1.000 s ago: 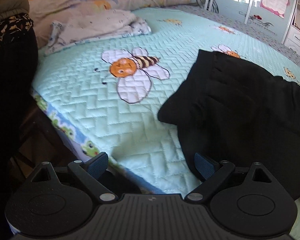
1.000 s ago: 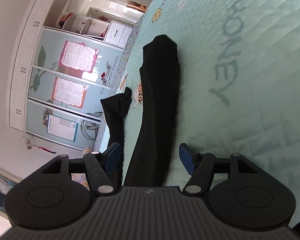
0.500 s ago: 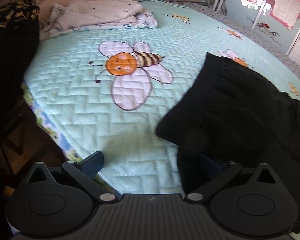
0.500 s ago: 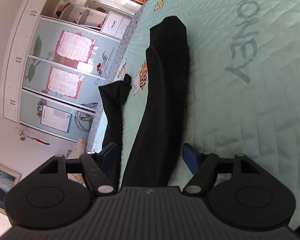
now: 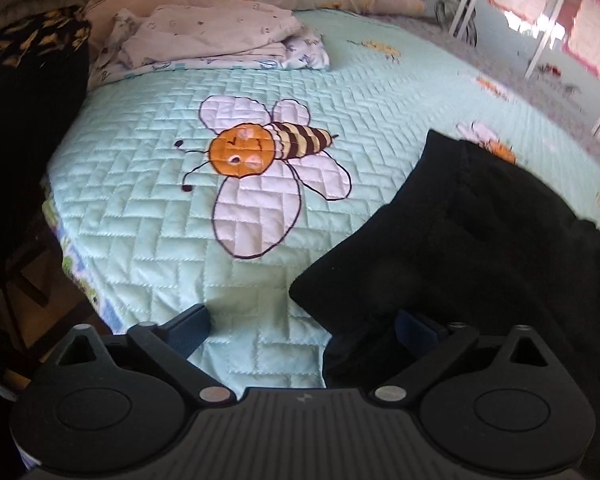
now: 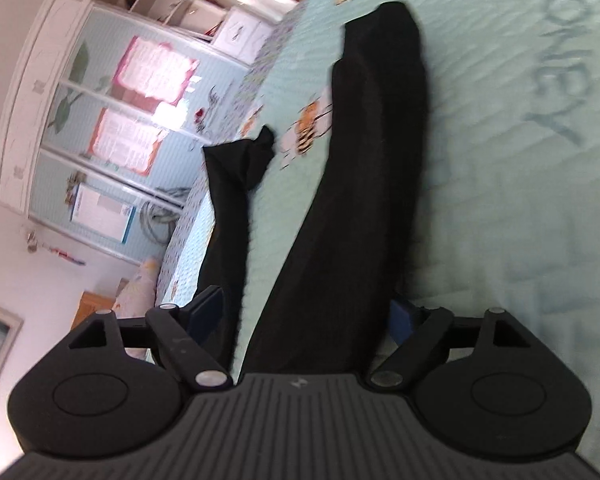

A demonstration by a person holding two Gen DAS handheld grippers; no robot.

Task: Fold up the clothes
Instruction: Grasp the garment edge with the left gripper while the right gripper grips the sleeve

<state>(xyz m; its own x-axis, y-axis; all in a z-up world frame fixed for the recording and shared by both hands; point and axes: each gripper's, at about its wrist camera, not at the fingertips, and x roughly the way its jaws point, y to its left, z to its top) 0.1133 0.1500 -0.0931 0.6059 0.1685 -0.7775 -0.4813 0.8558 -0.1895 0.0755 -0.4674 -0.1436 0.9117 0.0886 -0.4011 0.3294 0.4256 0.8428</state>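
Trousers [image 5: 500,248] near the bed [image 5: 148,208] edge are judged soft, limp, best pinched at hems; left hand-held gripper [image 5: 300,322] closing, right hand-held gripper [image 6: 306,306] opening, cloth unpinched

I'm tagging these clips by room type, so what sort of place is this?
Most likely a bedroom in a home: a bed under a quilted bee-print bedspread, folded bedding piled at its far end, and cupboards with sliding doors along the wall.
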